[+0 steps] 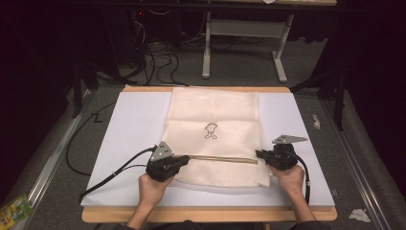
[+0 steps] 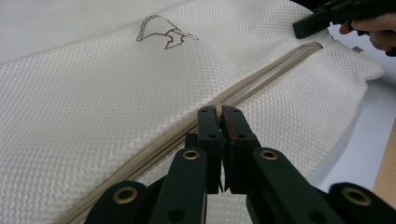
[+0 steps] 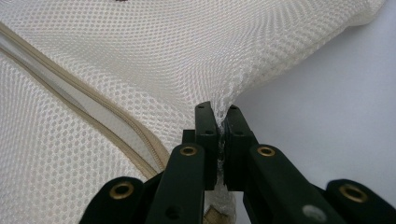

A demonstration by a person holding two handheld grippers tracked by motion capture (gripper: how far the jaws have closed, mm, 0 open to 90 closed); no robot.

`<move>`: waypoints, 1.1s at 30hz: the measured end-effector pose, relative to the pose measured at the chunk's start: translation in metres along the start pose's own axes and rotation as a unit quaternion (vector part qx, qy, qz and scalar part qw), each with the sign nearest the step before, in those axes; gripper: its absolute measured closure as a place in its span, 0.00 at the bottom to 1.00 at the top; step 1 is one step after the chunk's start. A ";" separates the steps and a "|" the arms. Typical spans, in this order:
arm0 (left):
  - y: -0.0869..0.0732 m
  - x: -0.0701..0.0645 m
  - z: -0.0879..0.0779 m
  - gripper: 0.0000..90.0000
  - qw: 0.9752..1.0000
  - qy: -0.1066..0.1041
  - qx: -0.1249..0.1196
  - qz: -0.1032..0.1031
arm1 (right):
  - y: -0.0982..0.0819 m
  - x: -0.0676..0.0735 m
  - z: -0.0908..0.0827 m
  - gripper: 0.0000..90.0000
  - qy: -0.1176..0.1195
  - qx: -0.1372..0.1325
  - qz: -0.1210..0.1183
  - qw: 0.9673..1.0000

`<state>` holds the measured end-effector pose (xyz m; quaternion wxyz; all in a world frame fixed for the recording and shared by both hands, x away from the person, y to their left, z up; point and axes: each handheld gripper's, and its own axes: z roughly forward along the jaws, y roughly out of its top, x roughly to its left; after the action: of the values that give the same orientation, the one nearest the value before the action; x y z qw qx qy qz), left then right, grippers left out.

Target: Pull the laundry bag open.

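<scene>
White tabletop (image 1: 134, 124), honeycomb-mesh zippered bag (image 1: 213, 112)

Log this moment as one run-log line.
left gripper: shut on zipper pull | right gripper: shut on mesh bag edge | zipper: partly open

Lab or test room, dark walls all round. Grey carpet floor (image 1: 239, 67) behind the table, black cables (image 1: 158, 62) looped loose across it. Grey metal-legged stand (image 1: 244, 45) at the back. Work surface is a wooden board (image 1: 206, 214) topped with a white sheet (image 1: 134, 129). Aluminium rail (image 1: 52, 163) along the left side. Bits of litter (image 1: 359, 214) on the floor.
</scene>
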<state>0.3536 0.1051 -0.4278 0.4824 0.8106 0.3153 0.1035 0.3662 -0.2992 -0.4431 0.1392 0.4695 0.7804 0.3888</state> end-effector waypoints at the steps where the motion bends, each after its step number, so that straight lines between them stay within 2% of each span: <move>1: 0.000 0.000 -0.001 0.97 1.000 -0.001 -0.001 -0.001 | 0.000 0.000 0.000 0.98 -0.001 0.000 0.000 1.000; 10: -0.003 0.009 -0.012 0.97 1.000 0.008 -0.003 -0.015 | 0.003 -0.003 0.001 0.98 -0.006 0.007 0.006 1.000; 33: -0.008 0.012 -0.020 0.97 1.000 0.015 -0.009 -0.014 | 0.005 -0.002 0.001 0.98 -0.011 -0.001 0.003 1.000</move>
<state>0.3499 0.1293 -0.4260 0.4862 0.8000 0.3334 0.1119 0.3713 -0.2993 -0.4403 0.1476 0.4757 0.7772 0.3846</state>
